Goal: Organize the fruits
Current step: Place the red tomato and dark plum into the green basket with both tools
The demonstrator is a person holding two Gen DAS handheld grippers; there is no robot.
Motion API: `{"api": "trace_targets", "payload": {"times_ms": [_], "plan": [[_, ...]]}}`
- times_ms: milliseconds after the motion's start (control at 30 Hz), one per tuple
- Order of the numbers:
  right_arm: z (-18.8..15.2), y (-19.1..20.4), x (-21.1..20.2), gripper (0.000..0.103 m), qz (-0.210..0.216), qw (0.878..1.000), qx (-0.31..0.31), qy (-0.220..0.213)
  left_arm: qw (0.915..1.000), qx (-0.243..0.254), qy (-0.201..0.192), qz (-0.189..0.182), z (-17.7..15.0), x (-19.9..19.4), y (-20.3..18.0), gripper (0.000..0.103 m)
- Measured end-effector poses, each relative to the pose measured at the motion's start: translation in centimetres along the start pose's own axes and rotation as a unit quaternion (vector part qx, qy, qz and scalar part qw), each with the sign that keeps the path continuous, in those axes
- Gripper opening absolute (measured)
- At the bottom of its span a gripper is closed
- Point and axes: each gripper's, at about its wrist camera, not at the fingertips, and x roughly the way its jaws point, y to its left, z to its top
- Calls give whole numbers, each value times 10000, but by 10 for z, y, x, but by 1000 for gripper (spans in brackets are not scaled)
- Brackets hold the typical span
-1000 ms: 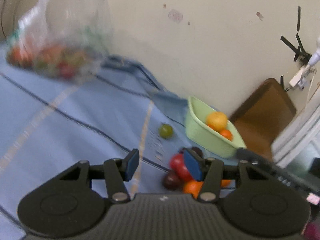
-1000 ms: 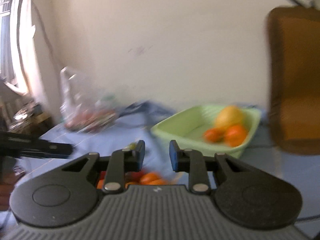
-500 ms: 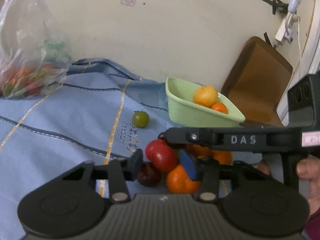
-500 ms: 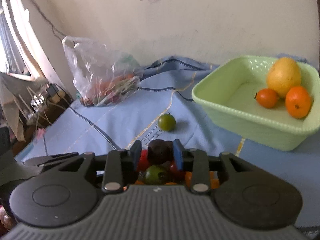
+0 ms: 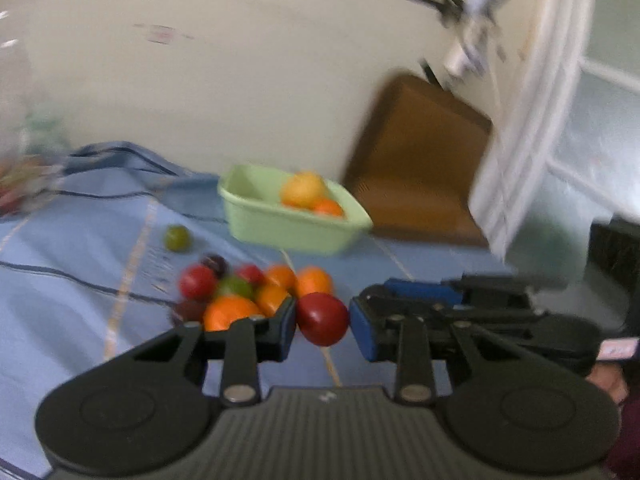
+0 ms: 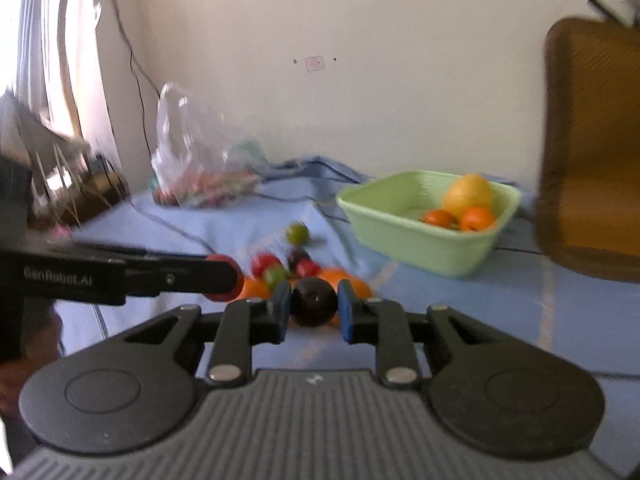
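My left gripper (image 5: 322, 322) has its jaws closing tight on a red round fruit (image 5: 322, 318), both blue pads against its sides, just right of the fruit pile (image 5: 248, 292). My right gripper (image 6: 314, 307) is shut on a dark purple plum (image 6: 314, 306), held in front of the same pile (image 6: 280, 270). The left gripper (image 6: 230, 278) reaches in from the left in the right wrist view, the red fruit at its tip. A light green basket (image 6: 360, 202) behind holds a yellow mango (image 6: 468, 196) and two oranges (image 6: 476, 218). A single green fruit (image 5: 177, 237) lies apart.
A blue cloth (image 6: 520, 320) covers the table. A clear plastic bag (image 6: 200, 160) with more produce stands at the back left by the wall. A brown chair back (image 6: 592, 140) rises right of the basket. Cluttered items and a curtain fill the far left.
The left gripper closed on the red fruit and carried it right, off the pile. The right gripper took hold of the dark plum and drew back with it.
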Motion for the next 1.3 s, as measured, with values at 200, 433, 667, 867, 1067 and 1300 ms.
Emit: {"api": "trace_targets", "payload": {"times_ms": [200, 433, 667, 867, 1067, 1300], "plan": [[-21, 9, 2, 28, -450, 9967, -619, 269, 9981, 395, 435, 187, -19, 25, -21, 30], [-27, 2, 9, 32, -499, 9959, -595, 470, 9948, 635, 495, 619, -25, 27, -27, 49], [-31, -15, 6, 29, -240, 9979, -131, 584, 9958, 503, 583, 505, -25, 31, -23, 32], [-16, -22, 5, 29, -303, 9993, -155, 158, 9987, 82, 483, 114, 7, 33, -8, 32], [32, -53, 29, 29, -646, 9958, 90, -643, 9996, -246, 107, 76, 82, 68, 16, 32], [45, -86, 84, 30, -1032, 9929, 351, -485, 9956, -708, 500, 358, 120, 144, 49, 34]]}}
